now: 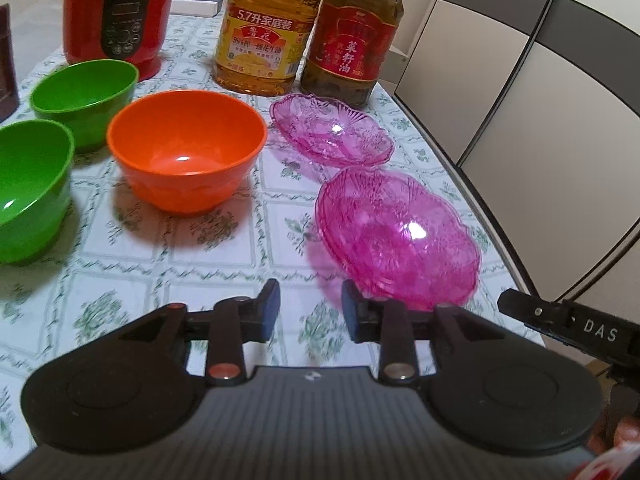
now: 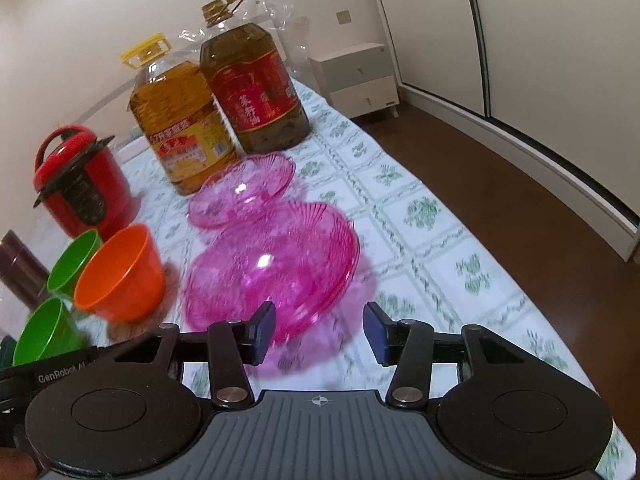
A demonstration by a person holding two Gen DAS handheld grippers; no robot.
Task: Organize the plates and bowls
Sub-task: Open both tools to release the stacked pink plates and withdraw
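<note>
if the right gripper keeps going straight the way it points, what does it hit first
Most likely the near pink dish, just ahead of the open right gripper and slightly to its left; depth is hard to judge, so it might meet the tablecloth first.

both wrist cams sit close above the table (image 1: 224, 248), angled down toward 12 o'clock; both catch the near pink plate (image 1: 396, 240) (image 2: 276, 264).

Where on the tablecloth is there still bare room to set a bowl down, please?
The widest free patch is the near strip of tablecloth, bordered by the near green bowl, the orange bowl and the near pink plate. It is crowded farther back, around the far pink plate, the oil bottles and the red cooker.
</note>
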